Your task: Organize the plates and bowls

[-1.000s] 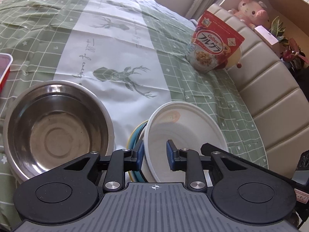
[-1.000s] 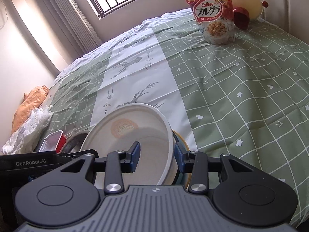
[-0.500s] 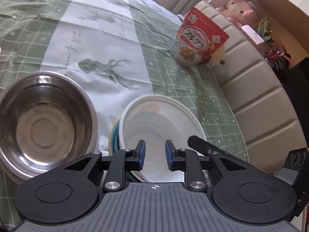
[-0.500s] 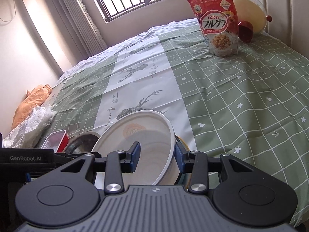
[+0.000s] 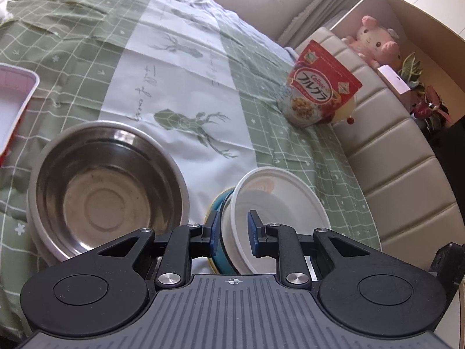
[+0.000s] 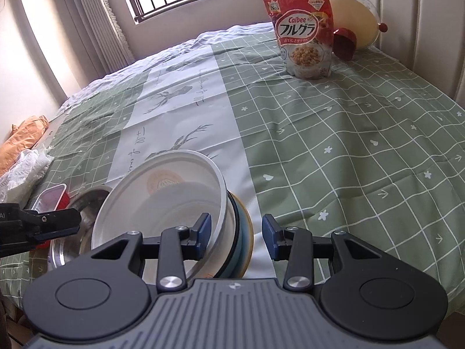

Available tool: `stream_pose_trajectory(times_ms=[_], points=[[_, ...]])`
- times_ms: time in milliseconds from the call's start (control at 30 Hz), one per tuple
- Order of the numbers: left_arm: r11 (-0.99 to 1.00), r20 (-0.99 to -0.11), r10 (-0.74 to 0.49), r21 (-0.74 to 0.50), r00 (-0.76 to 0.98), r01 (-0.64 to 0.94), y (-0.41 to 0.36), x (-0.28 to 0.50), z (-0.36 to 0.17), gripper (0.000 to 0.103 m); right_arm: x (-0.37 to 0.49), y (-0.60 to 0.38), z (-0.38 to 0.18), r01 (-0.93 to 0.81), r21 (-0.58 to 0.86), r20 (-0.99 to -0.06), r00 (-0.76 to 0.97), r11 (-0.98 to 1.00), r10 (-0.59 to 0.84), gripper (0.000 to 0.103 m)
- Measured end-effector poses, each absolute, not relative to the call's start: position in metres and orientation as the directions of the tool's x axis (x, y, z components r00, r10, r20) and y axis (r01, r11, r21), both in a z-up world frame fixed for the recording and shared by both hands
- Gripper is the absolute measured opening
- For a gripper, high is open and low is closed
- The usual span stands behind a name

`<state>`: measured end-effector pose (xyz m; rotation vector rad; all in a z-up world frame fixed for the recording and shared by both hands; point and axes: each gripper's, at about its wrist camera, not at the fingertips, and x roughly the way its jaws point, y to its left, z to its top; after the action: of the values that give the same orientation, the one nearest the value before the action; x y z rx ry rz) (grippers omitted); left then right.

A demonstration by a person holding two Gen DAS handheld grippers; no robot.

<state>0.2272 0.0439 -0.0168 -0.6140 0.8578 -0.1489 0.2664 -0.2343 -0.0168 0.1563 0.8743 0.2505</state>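
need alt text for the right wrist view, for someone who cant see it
The right gripper is open around the rim of a tilted white bowl that leans on a teal bowl, on a green checked bedspread. Left of them sit a steel bowl and the left gripper; a red cereal bag stands far back.

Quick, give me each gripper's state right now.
Left gripper: shut on the rim of the white bowl.
Right gripper: open, straddling the bowl's rim, holding nothing.
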Motion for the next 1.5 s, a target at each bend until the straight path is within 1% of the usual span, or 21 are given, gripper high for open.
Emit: stream_pose_trajectory(times_ms=[233, 433, 500, 567, 633, 700, 767, 800, 933, 967, 1033, 1100, 1133, 1167, 1200, 1233, 1267, 1433, 1500], points=[[0.809, -0.672, -0.417, -0.581, 0.612, -0.087, 0.028, 0.233, -0.028, 0.022, 0.265, -0.241, -0.02, -0.143, 0.259, -0.735, 0.613, 0.955, 0.291, 0.039], [0.808, -0.666, -0.413, -0.583, 0.621, -0.087, 0.029, 0.234, -0.026, 0.022, 0.267, -0.24, -0.017, -0.161, 0.264, -0.723, 0.62, 0.951, 0.306, 0.039], [0.801, -0.653, -0.412, -0.592, 0.636, -0.088, 0.038, 0.231, -0.023, 0.022, 0.266, -0.241, -0.009, -0.157, 0.245, -0.711, 0.642, 0.957, 0.287, 0.039], [0.79, -0.621, -0.406, -0.608, 0.671, -0.085, 0.057, 0.222, -0.016, 0.022, 0.263, -0.239, 0.007, -0.166, 0.212, -0.677, 0.686, 0.963, 0.267, 0.039], [0.804, -0.61, -0.344, -0.584, 0.714, -0.112, 0.081, 0.209, -0.008, 0.023, 0.261, -0.229, 0.025, -0.205, 0.185, -0.647, 0.711, 0.961, 0.276, 0.039], [0.841, -0.645, -0.221, -0.506, 0.732, -0.192, 0.104, 0.195, -0.007, 0.023, 0.263, -0.21, 0.042, -0.281, 0.17, -0.635, 0.702, 0.945, 0.323, 0.04], [0.839, -0.687, -0.111, -0.452, 0.718, -0.303, 0.13, 0.185, -0.015, 0.023, 0.272, -0.183, 0.05, -0.352, 0.169, -0.646, 0.666, 0.921, 0.373, 0.044], [0.822, -0.699, -0.09, -0.454, 0.709, -0.344, 0.141, 0.181, -0.022, 0.023, 0.277, -0.167, 0.051, -0.384, 0.17, -0.658, 0.641, 0.907, 0.395, 0.045], [0.747, -0.728, -0.084, -0.498, 0.681, -0.44, 0.174, 0.171, -0.052, 0.023, 0.302, -0.098, 0.041, -0.493, 0.176, -0.745, 0.498, 0.852, 0.443, 0.046], [0.737, -0.732, -0.098, -0.508, 0.674, -0.445, 0.178, 0.171, -0.059, 0.023, 0.307, -0.083, 0.036, -0.508, 0.165, -0.767, 0.473, 0.846, 0.434, 0.046], [0.726, -0.733, -0.128, -0.528, 0.668, -0.44, 0.182, 0.174, -0.068, 0.023, 0.315, -0.059, 0.025, -0.521, 0.096, -0.8, 0.466, 0.848, 0.377, 0.046], [0.737, -0.736, -0.141, -0.525, 0.662, -0.426, 0.182, 0.177, -0.076, 0.029, 0.319, -0.04, 0.017, -0.539, 0.018, -0.82, 0.474, 0.842, 0.321, 0.046], [0.748, -0.74, -0.141, -0.515, 0.658, -0.419, 0.181, 0.178, -0.079, 0.036, 0.321, -0.033, 0.013, -0.546, 0.0, -0.831, 0.466, 0.837, 0.304, 0.046], [0.758, -0.746, -0.133, -0.501, 0.653, -0.417, 0.18, 0.179, -0.082, 0.044, 0.324, -0.028, 0.011, -0.553, -0.004, -0.845, 0.448, 0.833, 0.293, 0.046], [0.762, -0.746, -0.128, -0.496, 0.653, -0.417, 0.181, 0.18, -0.084, 0.047, 0.328, -0.024, 0.007, -0.557, -0.001, -0.86, 0.424, 0.83, 0.284, 0.046], [0.763, -0.746, -0.123, -0.493, 0.654, -0.418, 0.182, 0.178, -0.086, 0.053, 0.333, -0.019, 0.002, -0.56, 0.004, -0.878, 0.395, 0.828, 0.271, 0.046], [0.762, -0.744, -0.123, -0.495, 0.657, -0.417, 0.183, 0.177, -0.087, 0.056, 0.34, -0.015, -0.004, -0.558, 0.004, -0.895, 0.368, 0.83, 0.252, 0.046], [0.738, -0.724, -0.167, -0.542, 0.669, -0.402, 0.194, 0.173, -0.097, 0.061, 0.369, 0.003, -0.036, -0.55, -0.04, -0.957, 0.262, 0.834, 0.127, 0.046], [0.711, -0.714, -0.219, -0.584, 0.665, -0.392, 0.198, 0.175, -0.104, 0.06, 0.379, 0.006, -0.048, -0.542, -0.031, -0.973, 0.207, 0.839, 0.098, 0.046]])
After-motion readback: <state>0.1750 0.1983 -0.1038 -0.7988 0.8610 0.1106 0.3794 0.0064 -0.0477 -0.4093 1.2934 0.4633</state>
